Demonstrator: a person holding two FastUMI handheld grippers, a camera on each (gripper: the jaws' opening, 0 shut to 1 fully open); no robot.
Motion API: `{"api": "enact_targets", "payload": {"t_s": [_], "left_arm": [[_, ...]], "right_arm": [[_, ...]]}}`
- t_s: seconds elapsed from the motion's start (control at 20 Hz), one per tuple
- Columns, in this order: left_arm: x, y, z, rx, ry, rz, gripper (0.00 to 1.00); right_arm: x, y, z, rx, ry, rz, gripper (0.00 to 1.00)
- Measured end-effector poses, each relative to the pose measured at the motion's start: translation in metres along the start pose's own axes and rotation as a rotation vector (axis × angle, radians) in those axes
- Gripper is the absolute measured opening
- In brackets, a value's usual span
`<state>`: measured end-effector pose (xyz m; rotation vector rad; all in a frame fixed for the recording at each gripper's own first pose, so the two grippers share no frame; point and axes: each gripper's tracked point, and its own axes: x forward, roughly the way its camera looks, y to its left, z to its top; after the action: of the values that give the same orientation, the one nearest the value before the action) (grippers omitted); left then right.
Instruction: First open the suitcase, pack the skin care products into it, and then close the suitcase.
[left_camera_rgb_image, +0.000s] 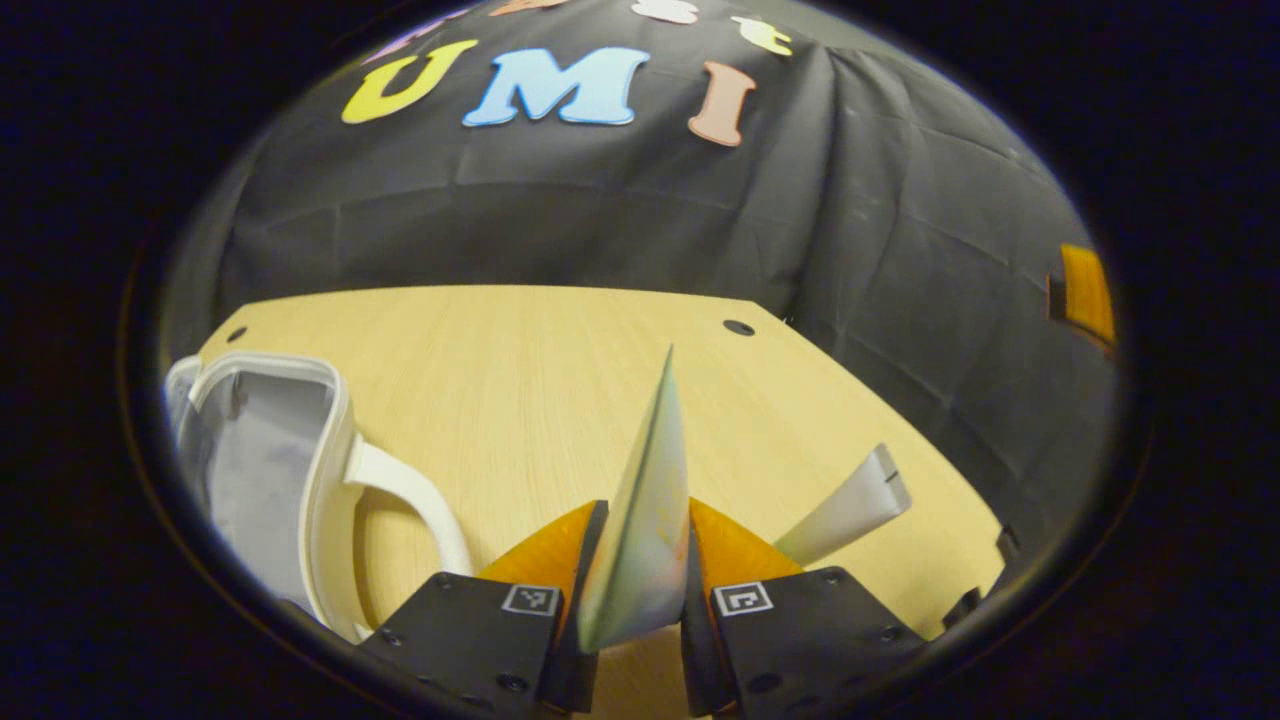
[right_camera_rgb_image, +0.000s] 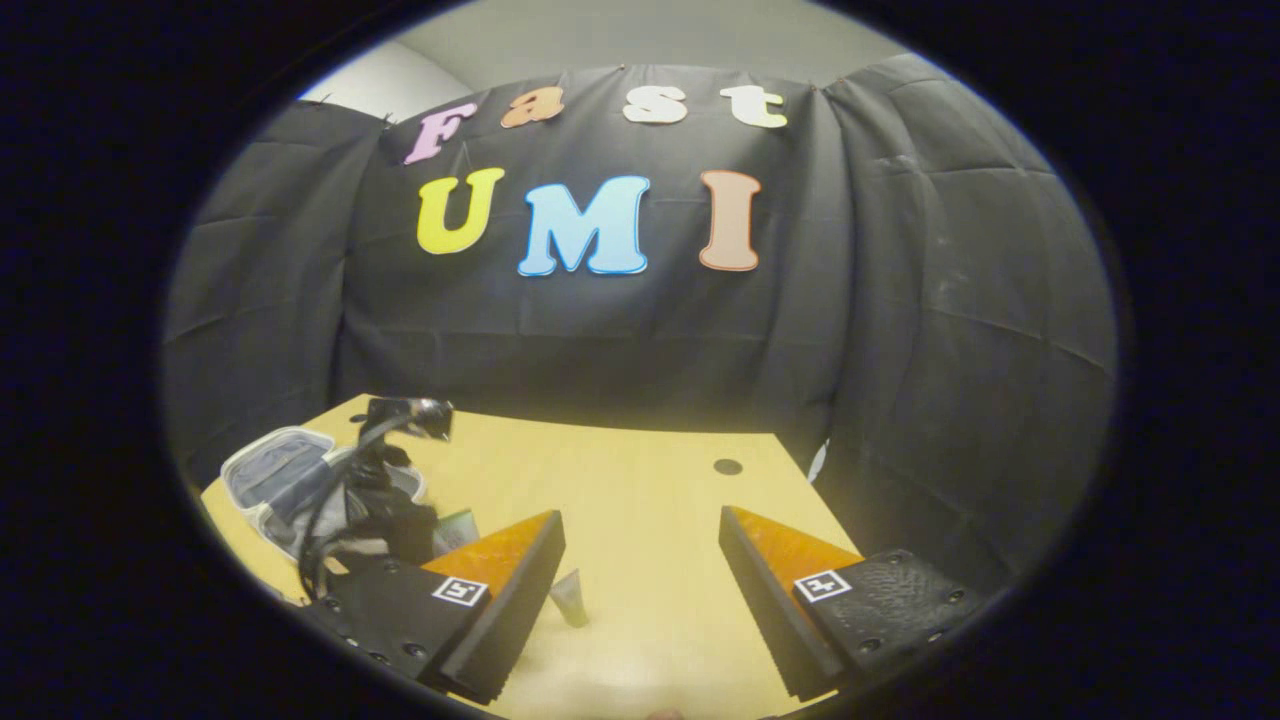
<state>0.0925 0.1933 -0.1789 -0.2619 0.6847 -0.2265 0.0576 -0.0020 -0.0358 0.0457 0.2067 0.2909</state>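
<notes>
- The left gripper (left_camera_rgb_image: 640, 560) is clamped on a flat, pale tube (left_camera_rgb_image: 645, 510) that stands on edge between both fingers, its crimped end pointing away over the table (left_camera_rgb_image: 520, 360).
- In the left gripper view a second, silvery tube (left_camera_rgb_image: 850, 510) lies on the wood just right of the fingers; the open white suitcase (left_camera_rgb_image: 270, 470) sits to the left, handle toward the gripper.
- The right gripper (right_camera_rgb_image: 640, 590) hangs over the table with its jaws wide apart, holding nothing.
- The right gripper view shows the left gripper from outside, with the suitcase behind it.
</notes>
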Motion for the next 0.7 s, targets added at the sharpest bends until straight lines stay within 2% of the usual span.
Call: {"api": "enact_targets", "payload": {"t_s": [0.2, 0.5, 0.6, 0.7], "left_arm": [[-0.079, 0.005, 0.049, -0.135, -0.047, 0.01, 0.42], [-0.171, 0.061, 0.088, -0.244, -0.093, 0.142, 0.44], [-0.184, 0.093, 0.092, -0.263, -0.075, 0.2, 0.41], [-0.185, 0.125, 0.086, -0.273, -0.021, 0.24, 0.41]], "right_arm": [[0.032, 0.032, -0.037, 0.024, 0.065, 0.096, 0.95], [0.071, 0.065, -0.116, -0.035, 0.223, 0.213, 0.93], [0.083, 0.064, -0.133, -0.016, 0.264, 0.216, 0.86], [0.088, 0.058, -0.142, -0.012, 0.289, 0.198, 0.66]]}}
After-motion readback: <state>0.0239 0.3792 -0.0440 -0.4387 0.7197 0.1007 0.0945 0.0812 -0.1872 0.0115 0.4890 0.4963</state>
